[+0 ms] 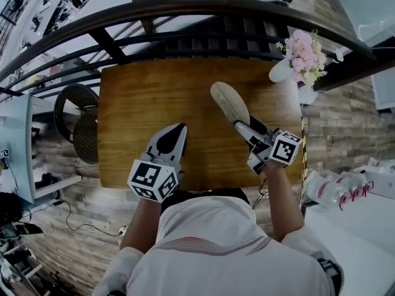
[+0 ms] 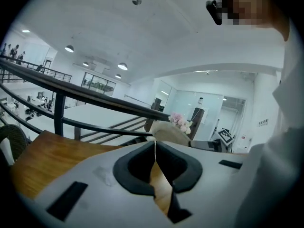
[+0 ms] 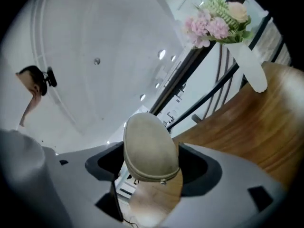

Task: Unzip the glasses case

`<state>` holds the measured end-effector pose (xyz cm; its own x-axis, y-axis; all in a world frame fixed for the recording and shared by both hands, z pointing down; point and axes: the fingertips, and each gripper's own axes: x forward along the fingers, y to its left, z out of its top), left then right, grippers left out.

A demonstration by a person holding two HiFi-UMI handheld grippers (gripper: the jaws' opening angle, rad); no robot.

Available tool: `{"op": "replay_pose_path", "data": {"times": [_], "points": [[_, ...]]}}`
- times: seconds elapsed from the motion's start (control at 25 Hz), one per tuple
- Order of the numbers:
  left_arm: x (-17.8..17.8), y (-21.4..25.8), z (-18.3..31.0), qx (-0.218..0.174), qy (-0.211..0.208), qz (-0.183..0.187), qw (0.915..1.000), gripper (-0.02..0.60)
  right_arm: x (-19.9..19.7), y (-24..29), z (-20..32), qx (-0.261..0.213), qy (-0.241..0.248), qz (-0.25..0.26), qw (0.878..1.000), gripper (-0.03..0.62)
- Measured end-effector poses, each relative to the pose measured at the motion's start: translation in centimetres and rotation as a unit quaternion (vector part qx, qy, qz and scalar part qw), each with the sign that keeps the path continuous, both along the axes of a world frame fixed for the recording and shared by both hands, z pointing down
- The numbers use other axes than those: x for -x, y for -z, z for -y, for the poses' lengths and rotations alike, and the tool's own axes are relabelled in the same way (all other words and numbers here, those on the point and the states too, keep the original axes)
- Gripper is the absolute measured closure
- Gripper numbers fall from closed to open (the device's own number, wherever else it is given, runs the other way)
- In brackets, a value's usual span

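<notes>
The beige oval glasses case [image 1: 229, 102] is lifted above the wooden table [image 1: 142, 97], and my right gripper [image 1: 245, 128] is shut on its near end. In the right gripper view the case [image 3: 149, 146] stands up between the two dark pads, its zip seam running round the lower edge with a small metal pull [image 3: 163, 181] at the bottom. My left gripper [image 1: 179, 132] hovers over the table's near left part, shut and empty; in its own view the fingertips [image 2: 155, 144] meet, with the case [image 2: 170, 133] just beyond them.
A white vase of pink flowers [image 1: 302, 57] stands at the table's far right corner. A dark railing [image 1: 185, 8] curves behind the table. A round wicker chair [image 1: 77, 122] sits off the left edge. The person's torso is at the near edge.
</notes>
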<state>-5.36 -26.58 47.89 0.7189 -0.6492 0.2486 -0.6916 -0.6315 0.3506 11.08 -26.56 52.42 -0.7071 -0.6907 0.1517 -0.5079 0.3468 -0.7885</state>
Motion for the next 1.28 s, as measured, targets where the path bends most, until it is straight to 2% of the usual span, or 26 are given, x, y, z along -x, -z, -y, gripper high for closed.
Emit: {"op": "replay_pose_path", "data": {"times": [0.12,0.28,0.32,0.36,0.4,0.44,0.56,0.72,0.88,0.96,1.0,1.28], "points": [[-1.1,2.0,-0.1,-0.011,-0.037,-0.054,0.9978,0.561,0.1,4.0,-1.5,-0.022,-0.005,0.035,0.999,0.189],[-2.5,5.7,-1.2,-0.032,-0.109,-0.131,0.9848,0.558,0.8,8.1,-3.3,-0.049,0.006,0.042,0.998,0.189],[-2.7,6.7,-1.7,-0.039,-0.131,-0.149,0.9793,0.537,1.2,9.0,-3.7,-0.054,0.016,0.053,0.997,0.189],[-3.0,7.7,-2.3,-0.046,-0.156,-0.166,0.9726,0.442,1.7,10.1,-4.2,-0.059,0.031,0.074,0.995,0.189],[-3.2,8.6,-2.9,-0.055,-0.182,-0.18,0.9651,0.373,2.2,11.1,-4.6,-0.062,0.049,0.104,0.991,0.189],[-3.3,9.4,-3.4,-0.066,-0.206,-0.189,0.9577,0.341,2.7,12.0,-5.1,-0.065,0.068,0.137,0.986,0.189],[-3.4,11.4,-4.7,-0.099,-0.254,-0.207,0.9396,0.293,4.3,14.4,-6.6,-0.077,0.128,0.211,0.966,0.187],[-3.9,13.7,-5.9,-0.097,-0.302,-0.258,0.9127,0.276,6.3,16.1,-9.0,-0.077,0.205,0.262,0.94,0.189],[-4.5,15.5,-7.9,-0.116,-0.37,-0.255,0.8861,0.267,8.0,17.1,-10.6,-0.065,0.274,0.324,0.903,0.187],[-5.0,16.4,-9.2,-0.122,-0.403,-0.257,0.8698,0.265,8.6,17.3,-11.1,-0.056,0.294,0.34,0.892,0.187],[-5.3,16.7,-9.7,-0.125,-0.414,-0.256,0.8648,0.265,8.8,17.3,-11.3,-0.053,0.302,0.342,0.888,0.187],[-6.2,16.8,-10.5,-0.123,-0.436,-0.254,0.8543,0.259,10.1,17.9,-13.1,-0.053,0.364,0.341,0.865,0.192]]}}
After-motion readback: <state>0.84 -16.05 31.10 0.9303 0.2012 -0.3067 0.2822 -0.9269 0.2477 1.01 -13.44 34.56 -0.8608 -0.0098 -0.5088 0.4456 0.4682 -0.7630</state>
